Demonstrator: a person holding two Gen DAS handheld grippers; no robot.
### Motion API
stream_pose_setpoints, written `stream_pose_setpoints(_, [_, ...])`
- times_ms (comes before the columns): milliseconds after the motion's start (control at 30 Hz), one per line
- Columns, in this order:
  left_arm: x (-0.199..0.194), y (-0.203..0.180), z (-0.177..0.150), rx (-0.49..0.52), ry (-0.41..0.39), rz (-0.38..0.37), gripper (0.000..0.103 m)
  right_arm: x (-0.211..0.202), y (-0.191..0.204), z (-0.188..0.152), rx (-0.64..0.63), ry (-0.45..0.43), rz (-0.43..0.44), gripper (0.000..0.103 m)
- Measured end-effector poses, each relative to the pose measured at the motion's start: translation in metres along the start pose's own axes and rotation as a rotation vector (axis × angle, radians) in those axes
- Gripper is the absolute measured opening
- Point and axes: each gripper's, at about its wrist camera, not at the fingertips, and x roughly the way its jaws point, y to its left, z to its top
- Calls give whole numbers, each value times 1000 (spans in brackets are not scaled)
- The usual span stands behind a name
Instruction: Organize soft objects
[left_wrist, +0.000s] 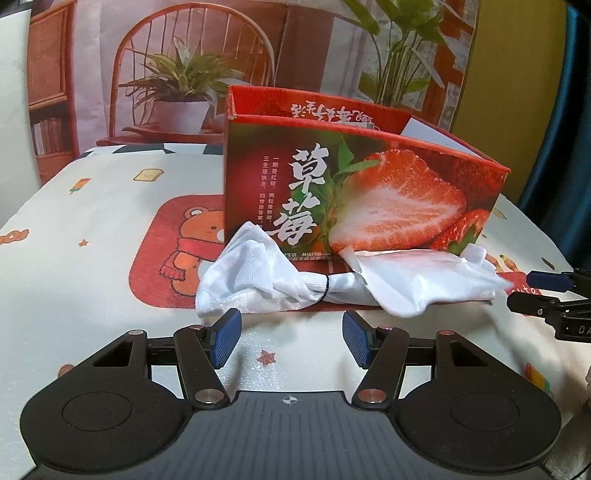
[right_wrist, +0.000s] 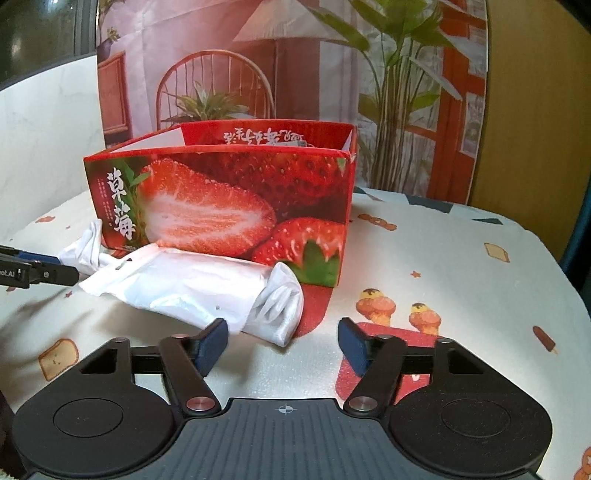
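Observation:
A white soft cloth bundle, partly in clear plastic wrap (left_wrist: 332, 280), lies on the table against the front of an open red strawberry-print box (left_wrist: 362, 192). My left gripper (left_wrist: 291, 334) is open and empty just in front of the cloth's left part. In the right wrist view the same bundle (right_wrist: 199, 288) lies before the box (right_wrist: 236, 206). My right gripper (right_wrist: 282, 341) is open and empty, its left finger close to the bundle's right end. Each gripper shows at the other view's edge (left_wrist: 546, 291) (right_wrist: 37, 269).
The table has a white cartoon-print cloth (left_wrist: 92, 258) with bears, ice creams and toast. Behind it hangs a printed backdrop (left_wrist: 207, 74) with a chair and plants. The table edge curves away at left and right.

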Motion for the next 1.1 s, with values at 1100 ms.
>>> stream_pose_setpoints(1100, [45, -31, 49, 163, -84, -189, 63, 59, 24, 50, -212, -50, 121, 46])
